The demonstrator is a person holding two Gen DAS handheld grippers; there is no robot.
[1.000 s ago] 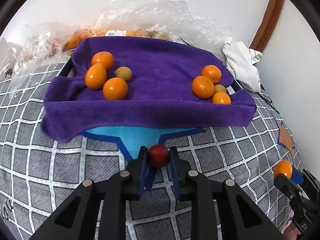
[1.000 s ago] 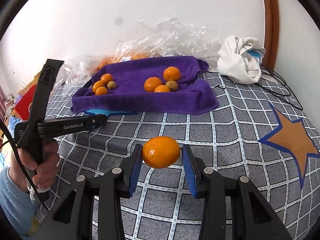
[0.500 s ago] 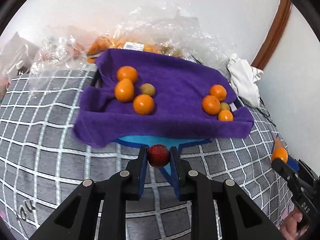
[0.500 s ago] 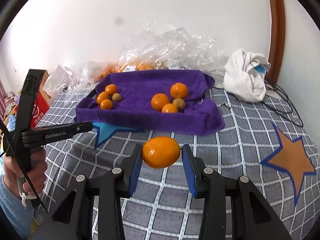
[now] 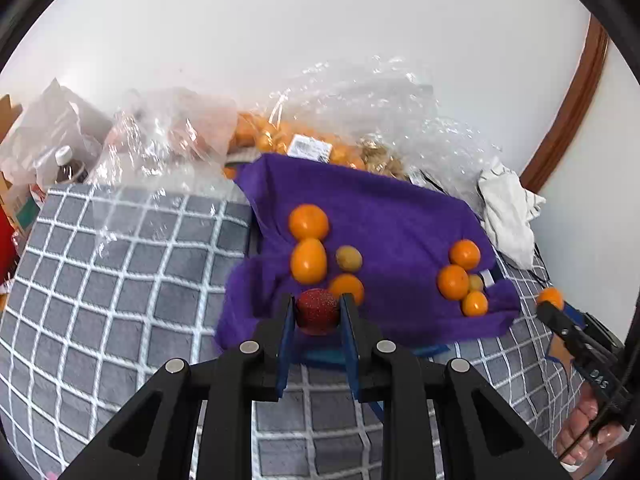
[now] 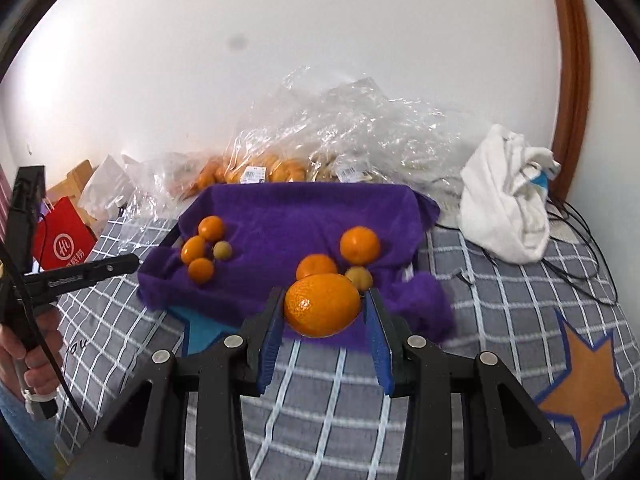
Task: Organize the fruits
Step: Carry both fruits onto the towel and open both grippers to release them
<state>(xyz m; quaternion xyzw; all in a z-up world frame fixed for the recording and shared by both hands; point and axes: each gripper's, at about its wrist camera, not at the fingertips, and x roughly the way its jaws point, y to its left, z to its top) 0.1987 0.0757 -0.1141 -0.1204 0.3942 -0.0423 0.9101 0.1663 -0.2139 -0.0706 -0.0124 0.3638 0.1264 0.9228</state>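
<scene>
Fruit status: left tongs point(image 5: 318, 312) clamped on round, rough-skinned red fruit point(image 5: 317, 310); right tongs point(image 6: 323, 309) clamped on smooth oval orange point(image 6: 322, 305). Both held above near edge of plush purple towel point(image 6: 304, 216). Two clusters of small glossy oranges point(image 5: 309, 252) point(image 6: 359, 245) and dull greenish fruits on towel. Crinkled clear plastic bags point(image 6: 352, 136) behind. Checked grey bedspread point(image 6: 496, 280) with star patches; crumpled white cloth point(image 6: 504, 204); plain white wall.

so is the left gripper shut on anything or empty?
Shut on a fruit. The left gripper has both blue pads pressed against a small red bumpy fruit, held clear of the purple towel.
</scene>
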